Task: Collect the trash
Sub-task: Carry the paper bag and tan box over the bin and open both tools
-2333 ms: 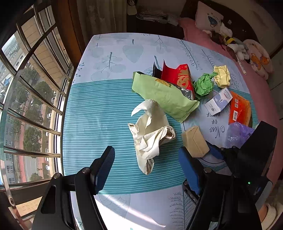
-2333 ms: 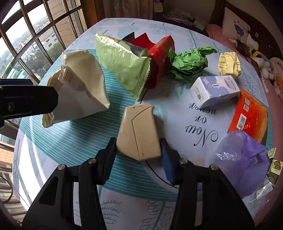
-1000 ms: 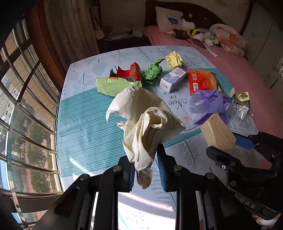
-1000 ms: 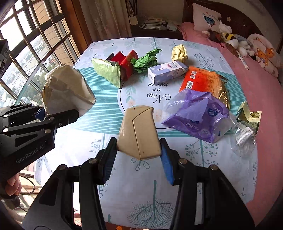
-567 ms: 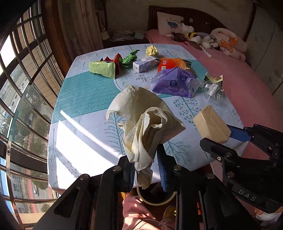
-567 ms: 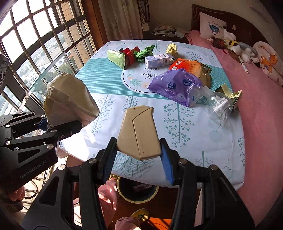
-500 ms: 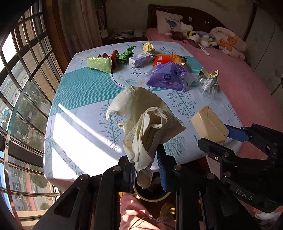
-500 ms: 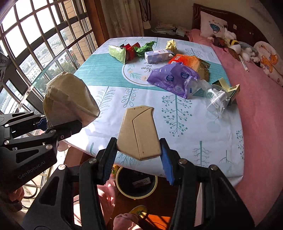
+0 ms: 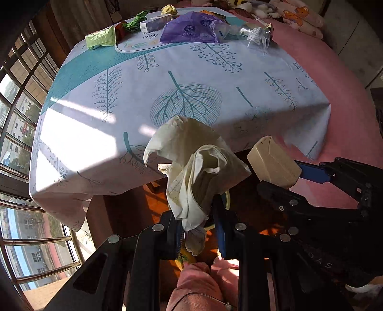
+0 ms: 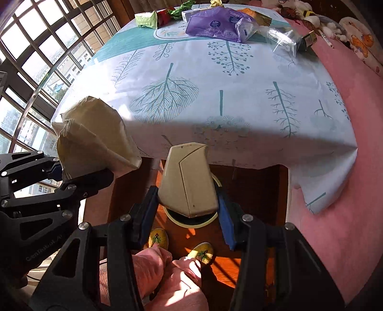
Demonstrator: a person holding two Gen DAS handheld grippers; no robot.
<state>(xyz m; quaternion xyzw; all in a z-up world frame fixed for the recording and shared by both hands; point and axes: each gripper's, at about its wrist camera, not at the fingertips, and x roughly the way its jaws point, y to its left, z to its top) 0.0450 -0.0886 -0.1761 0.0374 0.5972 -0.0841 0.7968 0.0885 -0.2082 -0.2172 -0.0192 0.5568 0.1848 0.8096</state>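
Note:
My left gripper (image 9: 198,229) is shut on a crumpled cream paper bag (image 9: 191,165), which hangs in front of the table's near edge; the same bag (image 10: 95,138) shows at left in the right wrist view. My right gripper (image 10: 188,213) is shut on a small tan cardboard box (image 10: 188,179), also seen at the right as the tan box (image 9: 273,165) in the left wrist view. Below both, on the floor, a round bin (image 10: 191,221) with a cream rim stands mostly hidden behind the box and the bag.
The table (image 10: 215,107) wears a leaf-print cloth; at its far end lie a purple bag (image 10: 215,24), a green packet (image 10: 146,18), clear plastic (image 10: 284,38) and other wrappers. A person's pink-clad legs (image 10: 167,282) and yellow slippers (image 10: 203,253) are below. Window bars (image 10: 36,59) left, pink bed (image 10: 347,71) right.
Both grippers have pulled back from over the table and sunk past its near edge, still holding the bag and the box. The bin now sits directly beneath them.

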